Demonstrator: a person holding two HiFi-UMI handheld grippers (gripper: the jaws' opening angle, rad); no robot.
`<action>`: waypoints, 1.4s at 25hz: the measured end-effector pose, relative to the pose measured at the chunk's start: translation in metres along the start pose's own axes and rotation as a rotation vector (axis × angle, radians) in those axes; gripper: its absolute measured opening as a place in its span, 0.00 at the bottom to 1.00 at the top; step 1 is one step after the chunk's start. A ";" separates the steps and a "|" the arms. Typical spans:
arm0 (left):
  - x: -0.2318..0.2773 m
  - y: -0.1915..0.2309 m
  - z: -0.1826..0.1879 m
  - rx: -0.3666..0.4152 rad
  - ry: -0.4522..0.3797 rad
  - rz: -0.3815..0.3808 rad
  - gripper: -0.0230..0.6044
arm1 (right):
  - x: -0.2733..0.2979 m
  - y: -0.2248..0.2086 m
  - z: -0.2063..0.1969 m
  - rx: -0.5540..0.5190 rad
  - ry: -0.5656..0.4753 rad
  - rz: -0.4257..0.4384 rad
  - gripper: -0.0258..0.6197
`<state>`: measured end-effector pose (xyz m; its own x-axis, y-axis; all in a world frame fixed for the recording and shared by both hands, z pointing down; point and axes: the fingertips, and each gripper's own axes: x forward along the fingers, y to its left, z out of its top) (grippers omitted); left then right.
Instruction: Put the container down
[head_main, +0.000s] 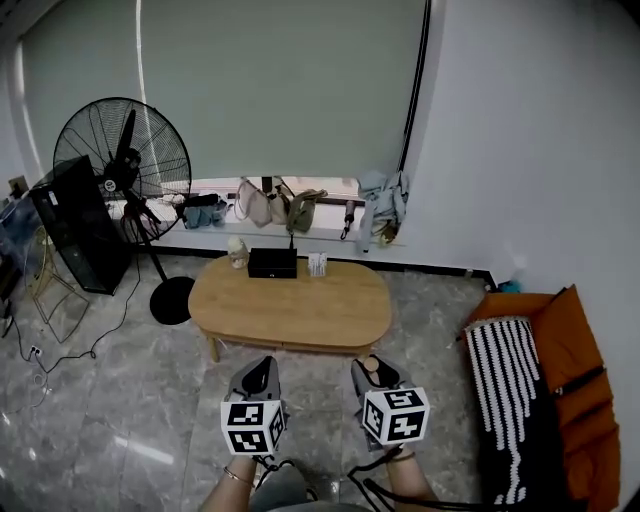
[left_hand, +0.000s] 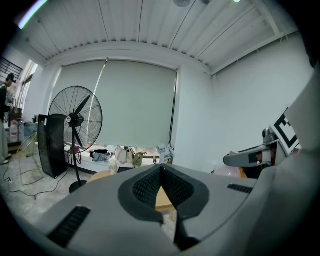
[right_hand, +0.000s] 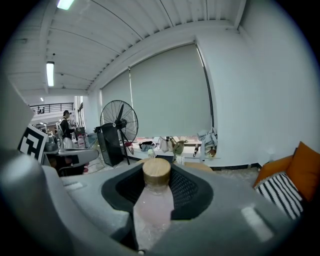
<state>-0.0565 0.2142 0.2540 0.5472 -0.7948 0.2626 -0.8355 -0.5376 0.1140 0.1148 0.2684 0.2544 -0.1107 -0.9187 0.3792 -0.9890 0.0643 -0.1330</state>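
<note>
The container (right_hand: 153, 205) is a clear pinkish bottle with a round wooden lid (right_hand: 156, 172). It stands upright between the dark pads of my right gripper (right_hand: 156, 186), which is shut on it. In the head view the right gripper (head_main: 372, 370) hovers above the floor, just short of the oval wooden table (head_main: 330, 310). My left gripper (head_main: 262, 374) is level with it on the left. In the left gripper view the left gripper (left_hand: 161, 171) has its tips together and nothing between them.
On the table's far edge sit a black box (head_main: 272, 262), a small bottle (head_main: 237, 252) and a white holder (head_main: 317, 264). A standing fan (head_main: 122, 165) and black cabinet (head_main: 75, 235) are left. An orange sofa with a striped cushion (head_main: 505, 385) is right.
</note>
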 end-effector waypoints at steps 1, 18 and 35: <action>0.005 0.002 0.002 -0.002 0.003 0.000 0.03 | 0.004 -0.001 0.002 -0.001 0.004 0.000 0.26; 0.134 0.053 0.042 -0.022 -0.017 -0.049 0.03 | 0.115 -0.038 0.063 -0.029 0.006 -0.039 0.26; 0.288 0.107 0.080 -0.004 0.029 -0.093 0.03 | 0.260 -0.086 0.118 -0.014 0.036 -0.087 0.26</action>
<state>0.0151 -0.0946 0.2655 0.6209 -0.7330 0.2779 -0.7813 -0.6077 0.1426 0.1829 -0.0220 0.2560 -0.0277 -0.9063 0.4216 -0.9963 -0.0093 -0.0856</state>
